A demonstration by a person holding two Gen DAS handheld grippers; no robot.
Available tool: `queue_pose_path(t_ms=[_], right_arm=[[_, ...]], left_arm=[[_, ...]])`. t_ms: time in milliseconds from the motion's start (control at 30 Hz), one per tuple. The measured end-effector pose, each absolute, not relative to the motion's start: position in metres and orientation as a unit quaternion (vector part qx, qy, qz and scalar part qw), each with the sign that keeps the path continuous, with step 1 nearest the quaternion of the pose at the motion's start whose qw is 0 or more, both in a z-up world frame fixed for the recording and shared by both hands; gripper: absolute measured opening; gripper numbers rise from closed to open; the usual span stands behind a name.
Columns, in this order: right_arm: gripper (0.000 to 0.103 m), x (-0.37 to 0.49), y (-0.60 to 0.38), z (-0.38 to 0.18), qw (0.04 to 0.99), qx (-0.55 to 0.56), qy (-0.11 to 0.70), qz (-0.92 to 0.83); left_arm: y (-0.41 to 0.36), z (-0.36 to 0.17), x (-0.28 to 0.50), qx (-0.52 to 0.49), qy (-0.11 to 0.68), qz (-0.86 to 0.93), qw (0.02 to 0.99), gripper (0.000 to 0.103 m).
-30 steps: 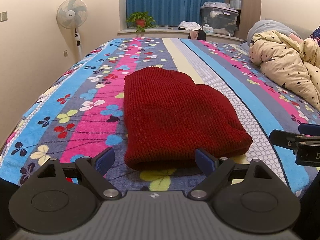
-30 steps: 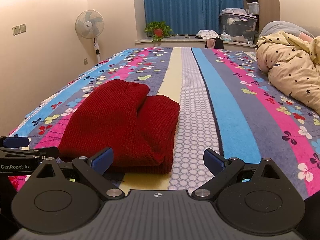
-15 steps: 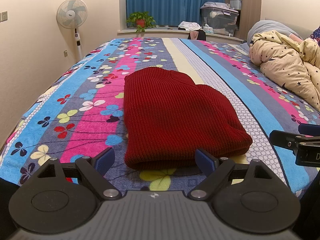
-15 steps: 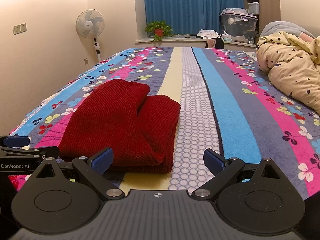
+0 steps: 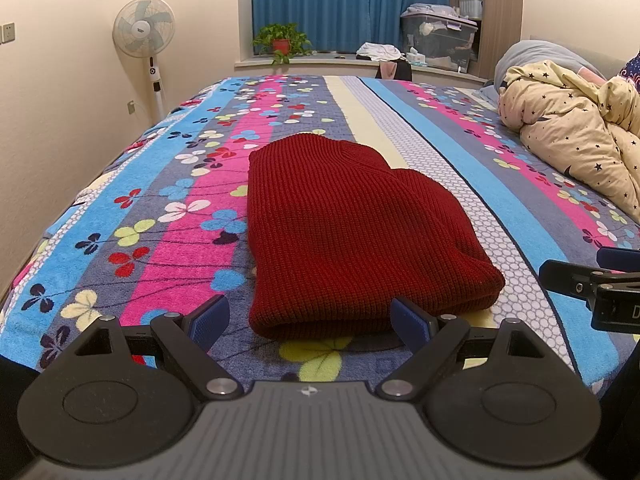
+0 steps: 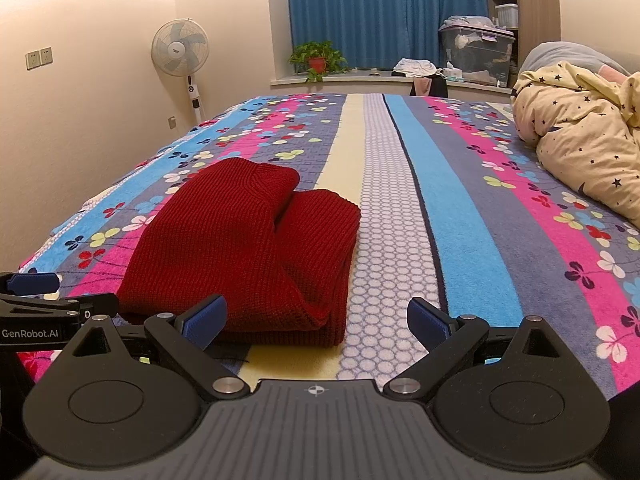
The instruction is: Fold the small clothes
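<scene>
A dark red knitted sweater [image 5: 344,232] lies folded in a compact stack on the striped floral bedspread [image 5: 160,216]. It also shows in the right wrist view [image 6: 248,252], left of centre. My left gripper [image 5: 310,318] is open and empty, just short of the sweater's near edge. My right gripper [image 6: 318,318] is open and empty, near the sweater's front right corner. Each gripper shows at the edge of the other's view: the right one [image 5: 588,284] and the left one [image 6: 44,296].
A crumpled cream star-print duvet [image 5: 576,136] lies on the bed at the right. A standing fan [image 5: 146,36] is by the left wall. A window sill at the back holds a potted plant [image 5: 282,42], clothes and a storage box [image 5: 438,42].
</scene>
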State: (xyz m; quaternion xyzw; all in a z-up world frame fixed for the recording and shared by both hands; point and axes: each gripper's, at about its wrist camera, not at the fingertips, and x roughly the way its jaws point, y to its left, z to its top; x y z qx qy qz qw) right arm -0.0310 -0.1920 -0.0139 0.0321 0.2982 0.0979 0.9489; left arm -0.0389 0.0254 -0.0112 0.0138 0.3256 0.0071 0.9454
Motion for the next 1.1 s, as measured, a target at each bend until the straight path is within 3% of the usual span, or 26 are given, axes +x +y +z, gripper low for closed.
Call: queue_pose_path(t_ms=[1100], right_arm=[[0.097,-0.0312,-0.1920,-0.0133,0.949,0.032,0.299,0.098]], left_arm=[[0.0247,-0.0110,-0.0366,0.016,0.324,0.004,0.946,0.091]])
